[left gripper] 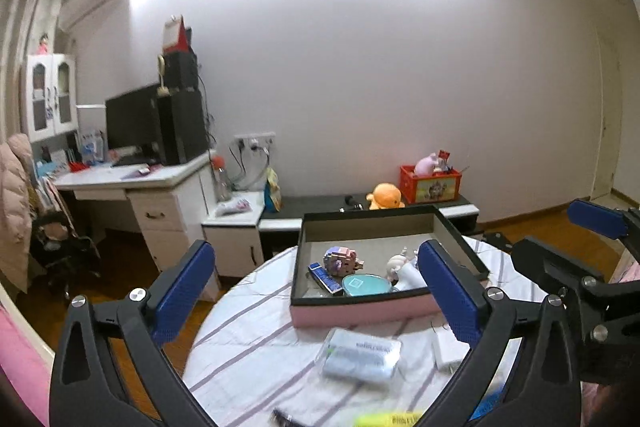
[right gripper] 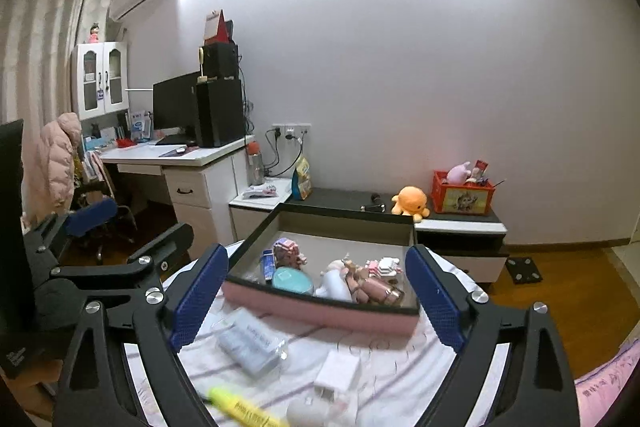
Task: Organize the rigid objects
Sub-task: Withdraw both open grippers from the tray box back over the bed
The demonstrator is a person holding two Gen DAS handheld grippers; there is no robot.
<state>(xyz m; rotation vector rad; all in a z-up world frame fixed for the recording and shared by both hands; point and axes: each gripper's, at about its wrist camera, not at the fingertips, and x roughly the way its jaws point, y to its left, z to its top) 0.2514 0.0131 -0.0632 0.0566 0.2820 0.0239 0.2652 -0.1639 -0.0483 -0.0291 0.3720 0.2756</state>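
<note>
Striped cloth covers the round table (left gripper: pixel 248 343), and on it, at 12 o'clock from both grippers, sits the pink box (right gripper: pixel 320 311) w/ dark rim, already holding small toys, a teal round case (right gripper: pixel 291 279) and a blue stick (right gripper: pixel 267 265). Outside the box, nearer to the cameras, lie the things not yet sorted: a clear plastic case (left gripper: pixel 362 355), a white charger (right gripper: pixel 336 373) at about 5 o'clock from that case in the right view, and a yellow highlighter (right gripper: pixel 240 407) at 6 o'clock, near the frame edge.

Left gripper (left gripper: pixel 318 291) has its fingers spread wide, nothing between them. Right gripper (right gripper: pixel 316 297) is also spread, empty; both hang above the table, not touching anything.

My judgement: the clear case is light, stiff, prob. slippery, so take it across the short sides, pads flat. The highlighter is thin and can roll, so pinch it at the middle. The charger is compact and hard, easy to grip on its flat faces.
</note>
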